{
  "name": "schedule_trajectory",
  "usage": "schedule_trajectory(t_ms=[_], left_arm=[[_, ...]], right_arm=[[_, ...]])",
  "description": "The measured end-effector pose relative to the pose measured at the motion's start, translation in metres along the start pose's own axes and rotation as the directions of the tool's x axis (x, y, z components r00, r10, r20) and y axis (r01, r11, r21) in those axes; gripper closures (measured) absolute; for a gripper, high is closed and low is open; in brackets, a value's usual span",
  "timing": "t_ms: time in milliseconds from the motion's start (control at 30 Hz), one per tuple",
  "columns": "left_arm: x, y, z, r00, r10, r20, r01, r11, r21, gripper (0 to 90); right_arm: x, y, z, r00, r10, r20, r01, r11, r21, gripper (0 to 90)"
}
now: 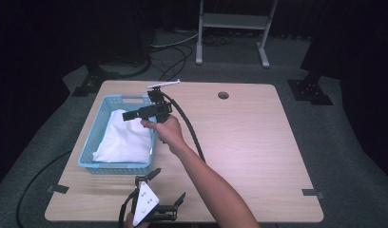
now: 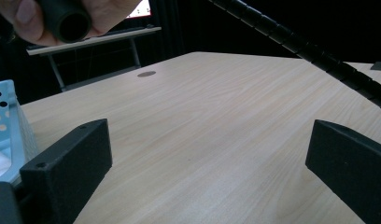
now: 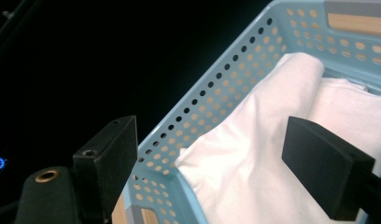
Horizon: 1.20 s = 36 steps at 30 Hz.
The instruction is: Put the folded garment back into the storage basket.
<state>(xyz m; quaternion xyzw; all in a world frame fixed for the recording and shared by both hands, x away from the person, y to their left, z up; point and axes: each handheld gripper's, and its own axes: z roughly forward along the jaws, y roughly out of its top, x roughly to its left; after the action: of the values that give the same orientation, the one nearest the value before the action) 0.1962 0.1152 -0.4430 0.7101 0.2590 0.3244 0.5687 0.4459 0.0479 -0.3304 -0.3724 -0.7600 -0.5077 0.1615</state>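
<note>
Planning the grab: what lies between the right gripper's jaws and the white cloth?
Nothing: in the right gripper view, the open right gripper hangs over the white cloth in the blue basket.

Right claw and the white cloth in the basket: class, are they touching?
Cannot tell. In the right gripper view the right claw stands open above the white cloth in the blue basket, but no plain gap or contact shows.

The surface (image 1: pixel 249 137) shows pale wood grain, smooth and matt. The basket (image 1: pixel 98 117) is light blue perforated plastic, the cloth (image 1: pixel 125 137) inside soft white fabric, and the cable (image 1: pixel 189 130) ribbed black plastic.
</note>
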Motion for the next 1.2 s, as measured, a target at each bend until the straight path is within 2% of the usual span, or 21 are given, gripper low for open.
schedule_trajectory(t_ms=[200, 333, 567, 767, 867, 1200], left_arm=[[-0.001, 0.000, -0.001, 0.9999, 0.012, -0.002, -0.012, 0.9999, -0.004, 0.0], [0.000, 0.000, -0.001, 1.0000, -0.001, -0.001, 0.001, 1.0000, -0.008, 0.0], [-0.001, 0.000, -0.001, 1.0000, 0.007, 0.001, -0.007, 0.9999, -0.009, 0.0], [0.000, -0.001, -0.001, 1.0000, -0.008, 0.000, 0.008, 0.9999, -0.012, 0.0], [0.000, 0.000, 0.000, 1.0000, -0.001, 0.008, 0.001, 1.0000, -0.001, 0.0], [0.000, 0.000, 0.000, 1.0000, -0.001, 0.007, 0.001, 1.0000, -0.004, 0.0]], right_arm=[[-0.001, -0.003, -0.009, 0.9988, -0.042, -0.026, 0.042, 0.999, 0.001, 15.8], [-0.001, -0.007, -0.016, 0.9978, -0.039, -0.053, 0.038, 0.999, -0.018, 14.2], [-0.002, -0.016, -0.033, 0.9959, -0.057, -0.070, 0.055, 0.998, -0.034, 13.0], [-0.005, -0.023, -0.046, 0.9955, -0.061, -0.072, 0.057, 0.997, -0.059, 12.6], [-0.005, -0.025, -0.051, 0.9953, -0.075, -0.061, 0.070, 0.995, -0.075, 12.6], [-0.011, -0.031, -0.058, 0.9961, -0.069, -0.055, 0.065, 0.995, -0.080, 12.2]])
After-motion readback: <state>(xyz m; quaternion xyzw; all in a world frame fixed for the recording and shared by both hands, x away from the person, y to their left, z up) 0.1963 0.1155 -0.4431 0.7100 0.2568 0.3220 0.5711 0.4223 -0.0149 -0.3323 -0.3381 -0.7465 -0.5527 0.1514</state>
